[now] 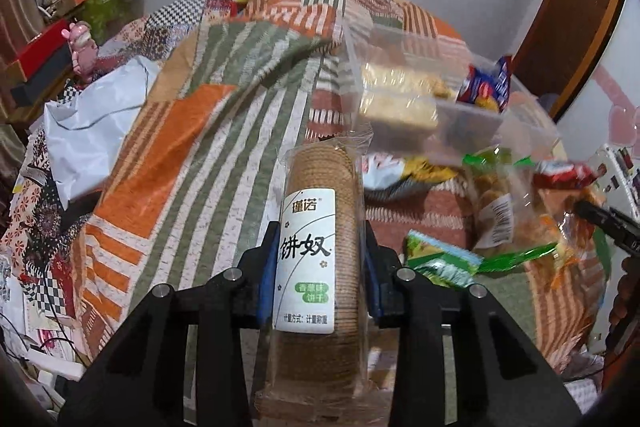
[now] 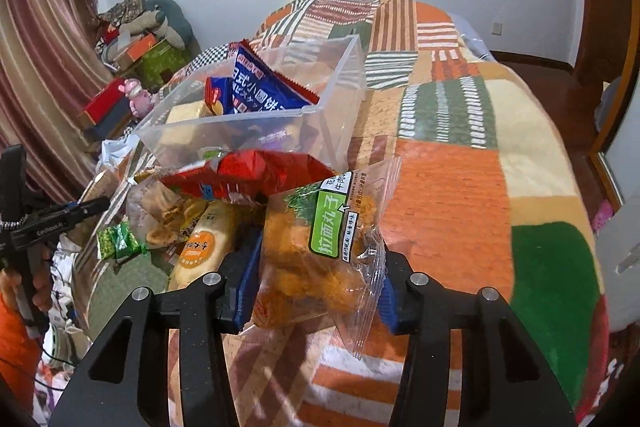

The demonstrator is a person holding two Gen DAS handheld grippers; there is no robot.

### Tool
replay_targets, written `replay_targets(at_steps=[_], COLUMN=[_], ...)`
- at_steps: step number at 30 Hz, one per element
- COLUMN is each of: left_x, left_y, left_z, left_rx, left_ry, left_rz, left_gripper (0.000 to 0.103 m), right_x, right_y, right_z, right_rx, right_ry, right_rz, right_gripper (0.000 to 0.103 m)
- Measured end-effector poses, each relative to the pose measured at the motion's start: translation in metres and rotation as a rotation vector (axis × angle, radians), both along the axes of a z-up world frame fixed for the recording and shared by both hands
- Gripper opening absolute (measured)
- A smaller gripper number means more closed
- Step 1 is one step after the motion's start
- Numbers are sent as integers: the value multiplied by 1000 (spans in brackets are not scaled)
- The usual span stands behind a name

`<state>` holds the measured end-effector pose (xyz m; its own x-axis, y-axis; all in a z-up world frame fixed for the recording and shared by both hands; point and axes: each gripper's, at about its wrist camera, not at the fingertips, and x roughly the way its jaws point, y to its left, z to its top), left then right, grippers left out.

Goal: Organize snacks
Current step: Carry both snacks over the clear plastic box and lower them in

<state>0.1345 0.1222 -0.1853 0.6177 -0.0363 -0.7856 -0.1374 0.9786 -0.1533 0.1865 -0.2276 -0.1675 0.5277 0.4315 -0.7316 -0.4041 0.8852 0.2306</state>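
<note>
Left claw [image 1: 320,259] is clamped on the biscuit sleeve [image 1: 318,227], which stands lengthwise between the blue pads at lower centre of the left view. Right claw [image 2: 316,279] is pinching the ramen-ball bag [image 2: 320,255] at lower centre of the right view.

Progress: I'd call it partway. Clear bin [image 2: 340,83], upper centre of the right view, already holds a blue cracker bag [image 2: 260,87] and some pale bars. Left to sort: both held packs, plus the loose pile on the bed [image 2: 460,187] in front of the bin: red bag [image 2: 256,171], round-cake pack [image 2: 204,247], small green packets [image 2: 118,241].

View differences: the right view shows the bin's contents sharply, while the left view blurs them. Only the left view shows the biscuit label.
</note>
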Motion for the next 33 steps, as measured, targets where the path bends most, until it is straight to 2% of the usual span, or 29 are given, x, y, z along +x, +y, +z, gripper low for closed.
replay_targets(at_steps=[11, 21, 24, 33], left_x=[8, 36, 47, 91], left_y=[-9, -26, -31, -37], left_z=[43, 77, 80, 74], left_rx=[-3, 8, 28, 1], left_ry=[-102, -185, -195, -175], left_rz=[-11, -52, -61, -78], left_gripper=[36, 36, 36, 36], right_x=[-4, 10, 19, 49], right_y=[-20, -15, -10, 4], right_z=[33, 62, 67, 73], right_rx=[48, 64, 67, 88], right_ry=[-76, -169, -190, -220], right_rz=[-74, -79, -75, -64], right_gripper=[45, 45, 45, 45])
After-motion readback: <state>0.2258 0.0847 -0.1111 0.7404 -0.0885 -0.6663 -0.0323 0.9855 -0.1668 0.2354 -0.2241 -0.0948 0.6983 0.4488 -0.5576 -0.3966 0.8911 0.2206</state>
